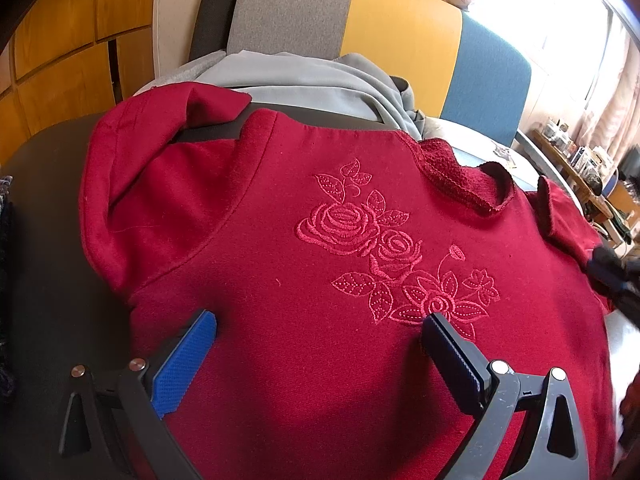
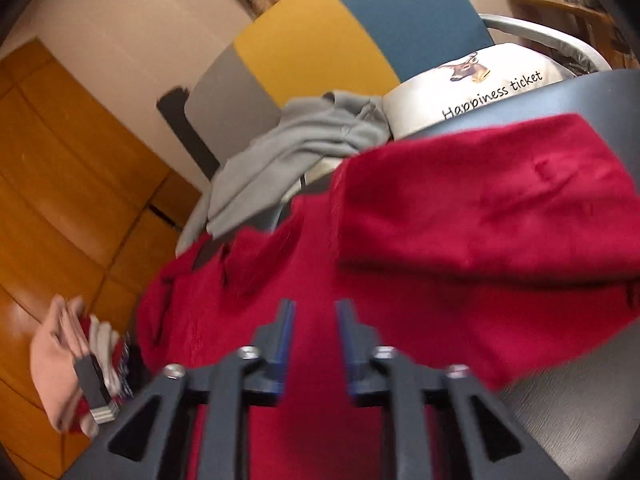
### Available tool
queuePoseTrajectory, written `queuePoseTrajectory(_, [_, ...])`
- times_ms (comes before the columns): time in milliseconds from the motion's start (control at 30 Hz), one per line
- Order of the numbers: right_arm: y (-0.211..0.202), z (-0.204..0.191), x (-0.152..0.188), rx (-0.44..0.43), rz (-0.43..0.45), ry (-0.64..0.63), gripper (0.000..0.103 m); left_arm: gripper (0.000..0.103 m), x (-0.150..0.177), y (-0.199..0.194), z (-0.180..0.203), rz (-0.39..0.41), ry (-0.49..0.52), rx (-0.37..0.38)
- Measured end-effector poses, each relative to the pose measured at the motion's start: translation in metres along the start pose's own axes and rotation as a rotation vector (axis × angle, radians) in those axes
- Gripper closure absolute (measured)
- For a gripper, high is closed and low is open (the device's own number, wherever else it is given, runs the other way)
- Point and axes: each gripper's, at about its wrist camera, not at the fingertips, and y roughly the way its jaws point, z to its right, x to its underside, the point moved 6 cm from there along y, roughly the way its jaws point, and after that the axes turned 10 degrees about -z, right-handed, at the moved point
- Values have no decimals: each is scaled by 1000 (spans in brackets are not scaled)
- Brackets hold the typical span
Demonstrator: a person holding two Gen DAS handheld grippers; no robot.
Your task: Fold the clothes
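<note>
The red sweater (image 1: 320, 260) runs off the near edge in the left wrist view, its lower hem unseen. In the right wrist view its folded sleeve (image 2: 480, 208) is motion-blurred. The right gripper (image 1: 612, 276) is a dark smear, jaws perhaps closed.

Both wrist views look down close over the red sweater (image 1: 320, 240) (image 2: 440, 220), facing the chair (image 1: 400, 20) (image 2: 320, 48).

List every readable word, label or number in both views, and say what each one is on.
"Happiness ticket": black script on the white cushion, under a deer-head picture.
The red sweater carries embroidered roses only, no lettering.
Items on the far shelf are too small to read.
</note>
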Motion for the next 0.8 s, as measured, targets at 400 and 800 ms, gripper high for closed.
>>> queuePoseTrajectory(400, [-13,12,81,139,-9,-52,76,1,-65,22,126,-225,-154,611])
queuePoseTrajectory(800, [-12,12,83,127,9,-58,76,4,-93,89,252,-326,192,432])
